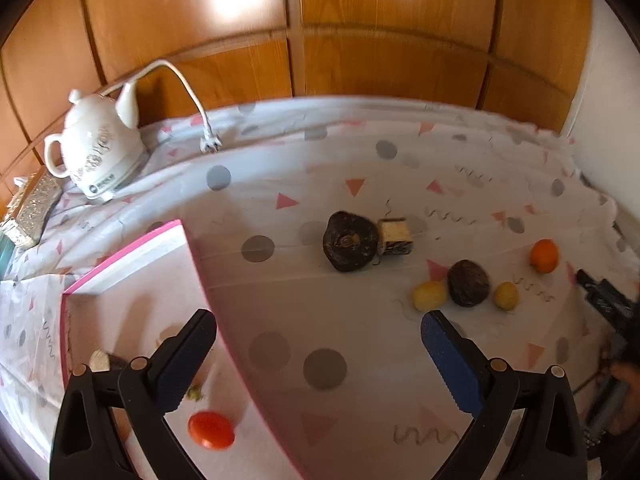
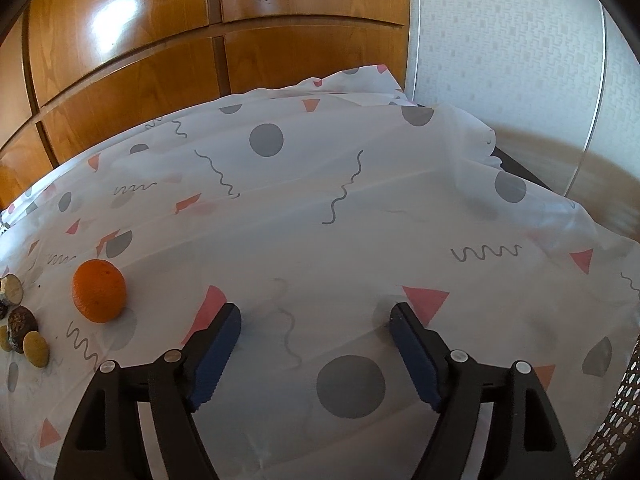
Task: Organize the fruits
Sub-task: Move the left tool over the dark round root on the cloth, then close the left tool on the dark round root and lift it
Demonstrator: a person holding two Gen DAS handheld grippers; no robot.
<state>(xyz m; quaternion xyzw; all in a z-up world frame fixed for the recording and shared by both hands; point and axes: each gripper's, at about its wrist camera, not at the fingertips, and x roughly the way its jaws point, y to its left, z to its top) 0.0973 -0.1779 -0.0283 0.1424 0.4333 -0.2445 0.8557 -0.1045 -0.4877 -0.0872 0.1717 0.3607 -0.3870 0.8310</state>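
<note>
Desk [image 1: 360,360]: covered by a white cloth with grey dots, pink triangles and squiggles; a wooden wardrobe stands behind its far edge.
Box [image 1: 132,312]: white, pink-rimmed, at the near left corner; already holds a red fruit [image 1: 211,430] and a few half-hidden pieces.
Kettle [image 1: 96,148]: white, at the far left corner, its plug lying loose on the cloth.
Left tongs [image 1: 318,334]: spread wide and empty, half over the box rim, half over bare cloth.
Right tongs [image 2: 316,324]: also apart, nothing between them, over bare cloth toward the right edge.
Dark fruit [image 1: 350,246]: largest loose piece, mid-desk, lumpy and wrinkled, touching a pale cut block [image 1: 395,237]; probably firm, take it across its middle.
Second dark fruit [image 1: 468,283]: rounder, toward the right, between two small yellow ones.
Orange [image 2: 99,291]: round, bright, dimpled skin, nearest the right tongs; judged light, firm and apt to roll, so close on its widest part from above.
Yellow fruits [image 1: 430,295]: small, smooth, likely slippery and soft; gentle squeeze across the centre.
Progress: a judgement only, but most fruit lies outside the box.
</note>
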